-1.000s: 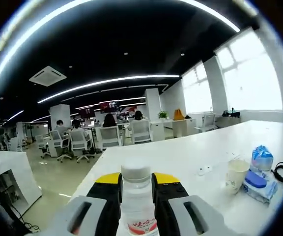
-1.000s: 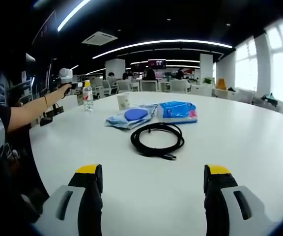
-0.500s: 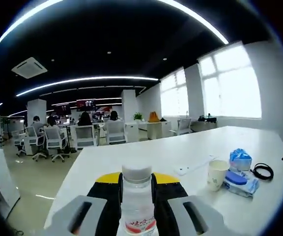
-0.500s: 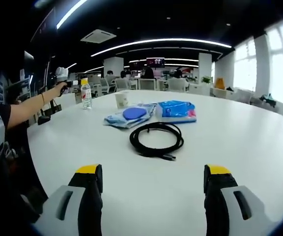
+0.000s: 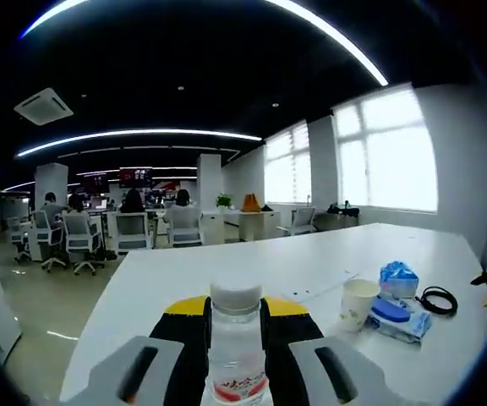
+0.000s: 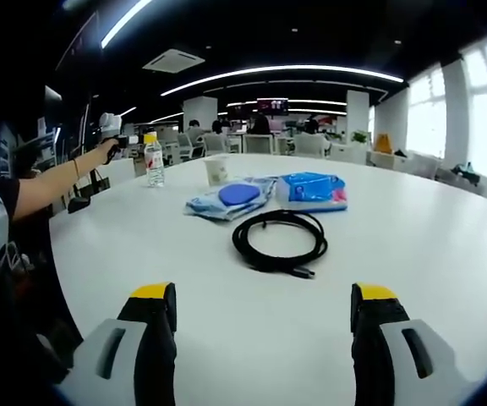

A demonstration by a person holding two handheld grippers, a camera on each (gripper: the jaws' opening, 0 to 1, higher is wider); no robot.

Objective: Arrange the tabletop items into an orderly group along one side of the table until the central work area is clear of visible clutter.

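Observation:
My left gripper (image 5: pixel 235 317) is shut on a clear water bottle (image 5: pixel 237 348) with a white cap and red label, held upright over the white table (image 5: pixel 252 275). In the right gripper view that same water bottle (image 6: pixel 153 161) stands at the table's far left, held by the left gripper (image 6: pixel 123 144) at the end of a person's outstretched arm. My right gripper (image 6: pixel 260 326) is open over bare table, nothing between its jaws. Ahead of it lie a coiled black cable (image 6: pixel 279 241), a blue disc in a clear bag (image 6: pixel 231 199), a blue tissue pack (image 6: pixel 313 190) and a paper cup (image 6: pixel 216 172).
In the left gripper view the paper cup (image 5: pixel 357 304), the bagged blue disc (image 5: pixel 396 315), the tissue pack (image 5: pixel 398 277) and the black cable (image 5: pixel 437 299) sit to the right. Office chairs and seated people fill the room behind. The table edge (image 6: pixel 66 254) curves at left.
The left gripper with the bottle has swung so its view shifted; the cup and packs sit lower and further left in it. The right gripper has hardly moved.

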